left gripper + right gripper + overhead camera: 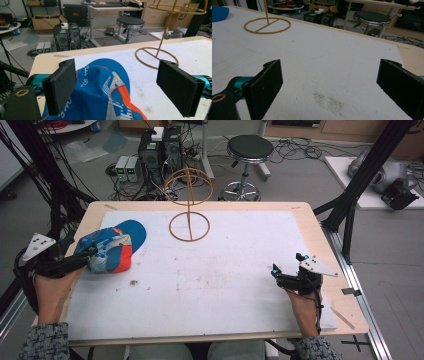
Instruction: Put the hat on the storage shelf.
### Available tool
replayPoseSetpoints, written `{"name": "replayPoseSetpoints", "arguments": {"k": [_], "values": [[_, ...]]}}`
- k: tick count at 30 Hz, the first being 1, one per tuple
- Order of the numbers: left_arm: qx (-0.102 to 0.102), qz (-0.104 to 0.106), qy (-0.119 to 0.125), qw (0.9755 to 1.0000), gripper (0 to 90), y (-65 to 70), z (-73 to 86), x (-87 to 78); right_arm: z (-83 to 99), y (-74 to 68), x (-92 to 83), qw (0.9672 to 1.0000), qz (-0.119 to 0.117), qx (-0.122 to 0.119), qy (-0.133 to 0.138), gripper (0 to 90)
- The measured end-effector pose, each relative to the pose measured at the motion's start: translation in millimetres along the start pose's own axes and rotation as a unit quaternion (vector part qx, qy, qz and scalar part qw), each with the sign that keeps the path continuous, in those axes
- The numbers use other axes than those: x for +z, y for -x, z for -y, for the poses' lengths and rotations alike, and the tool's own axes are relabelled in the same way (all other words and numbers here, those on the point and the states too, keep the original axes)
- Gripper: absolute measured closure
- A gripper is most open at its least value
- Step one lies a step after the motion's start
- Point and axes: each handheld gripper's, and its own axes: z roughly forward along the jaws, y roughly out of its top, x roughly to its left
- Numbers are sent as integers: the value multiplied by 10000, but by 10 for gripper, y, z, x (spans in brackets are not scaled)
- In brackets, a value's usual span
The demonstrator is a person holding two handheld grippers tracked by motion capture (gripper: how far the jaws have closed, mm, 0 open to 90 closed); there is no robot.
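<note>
A blue and orange cap lies on the left part of the white mat. My left gripper is at the cap's near-left side, open. In the left gripper view the cap sits low between the wide jaws of that gripper; the left pad overlaps its edge and the right pad stands clear of it. A yellow wire stand rises at the back middle, its base ring on the mat. My right gripper rests open at the near right, over bare mat.
The mat covers a wooden table. Behind the table are a black stool, computer towers and cables on the floor. A black frame post stands off the table's right edge. The cap's blue brim shows far left in the right gripper view.
</note>
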Motion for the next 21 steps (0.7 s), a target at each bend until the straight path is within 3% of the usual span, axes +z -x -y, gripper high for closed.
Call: {"name": "replayPoseSetpoints", "arguments": {"k": [13, 16, 21], "values": [[111, 27, 31, 9999, 180, -10, 21, 40, 5, -11, -29, 9999, 1, -99, -25, 56], [220, 31, 111, 9997, 208, -31, 79, 84, 13, -18, -40, 9999, -16, -116, -53, 56], [228, -72, 17, 9997, 214, -71, 150, 162, 20, -34, -61, 9997, 8, -215, -92, 56]]}}
